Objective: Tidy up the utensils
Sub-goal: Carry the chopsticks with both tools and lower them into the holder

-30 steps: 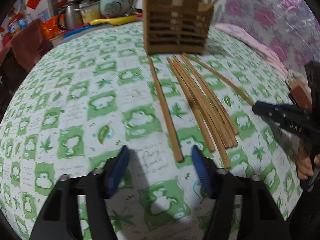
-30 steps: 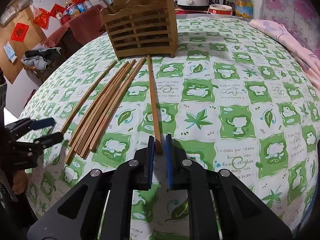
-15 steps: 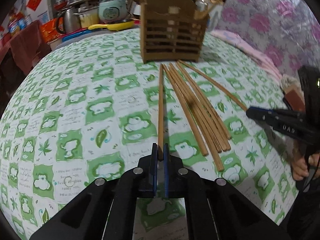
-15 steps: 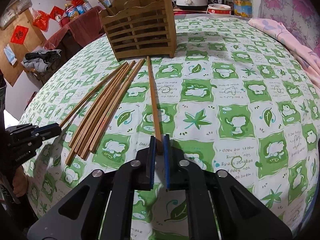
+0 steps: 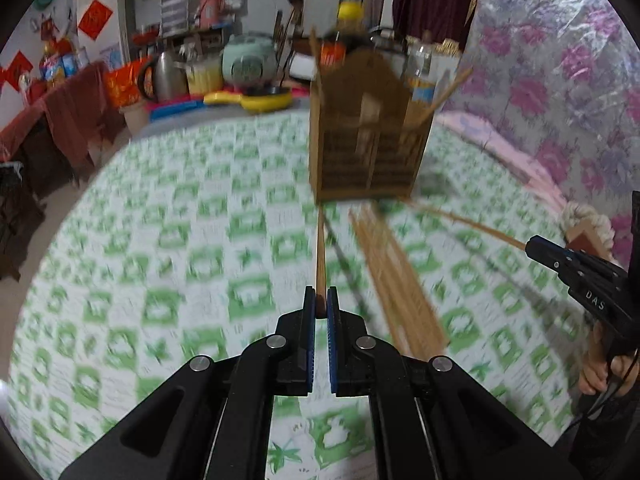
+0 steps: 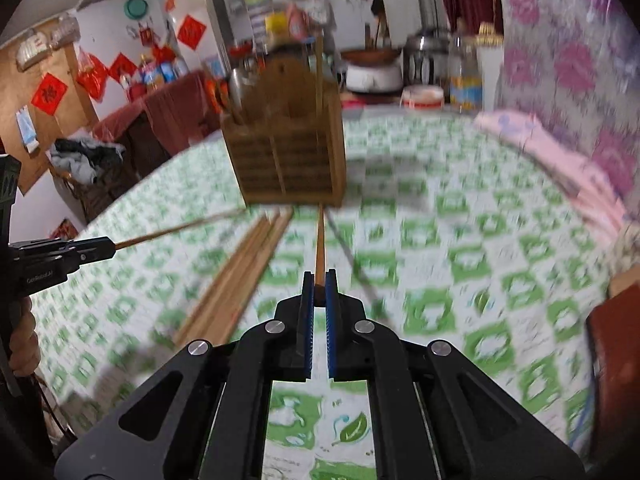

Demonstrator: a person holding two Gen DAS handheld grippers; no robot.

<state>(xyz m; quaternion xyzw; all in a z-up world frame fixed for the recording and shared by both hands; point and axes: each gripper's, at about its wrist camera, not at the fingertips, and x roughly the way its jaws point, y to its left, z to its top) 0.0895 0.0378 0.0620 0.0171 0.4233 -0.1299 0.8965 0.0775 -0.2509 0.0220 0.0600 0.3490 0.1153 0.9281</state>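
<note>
Each of my grippers, left (image 5: 319,305) and right (image 6: 319,286), is clamped on the near end of one chopstick (image 5: 320,252) (image 6: 320,246), tips toward the holder (image 5: 366,136) (frames blurred), so next I tip them into a slot.

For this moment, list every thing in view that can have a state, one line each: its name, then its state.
left gripper: shut on a chopstick
left chopstick: clamped at one end, pointing at the holder
right gripper: shut on a chopstick
right chopstick: clamped at one end
loose chopsticks: lying on the tablecloth
wooden holder: upright, a few sticks inside
</note>
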